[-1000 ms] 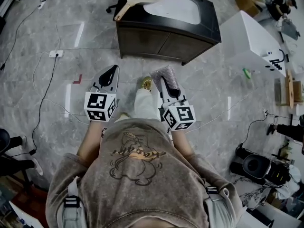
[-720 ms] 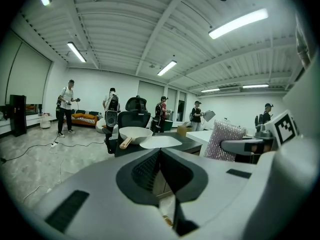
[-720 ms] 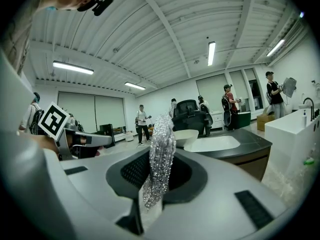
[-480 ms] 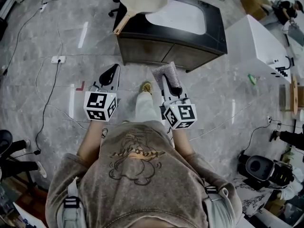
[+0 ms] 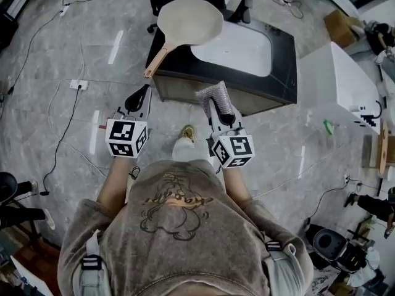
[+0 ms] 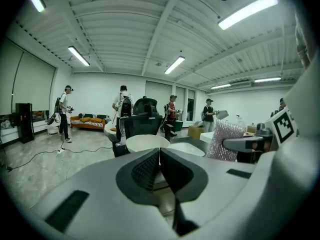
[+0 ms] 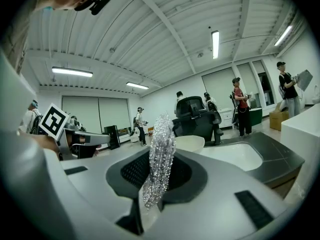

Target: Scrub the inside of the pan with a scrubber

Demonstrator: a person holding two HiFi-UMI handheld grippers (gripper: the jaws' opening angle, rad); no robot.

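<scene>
Grey stone floor [image 5: 55,134] lies underfoot, and both grippers are held out short of the counter. The left gripper [image 5: 139,95] is clenched on nothing. The right gripper [image 5: 223,113] clamps the silvery scrubber [image 5: 213,95], which projects past its tips. Beyond, the dark counter [image 5: 285,60] carries the pan [image 5: 191,20] at its far left corner, beside the sink [image 5: 237,48], open side up. Its long axis follows the handle [image 5: 155,62], which points near-left over the edge. Judged step: approach. The next move calls for closing in, steadying the handle and lowering the scrubber inside.
</scene>
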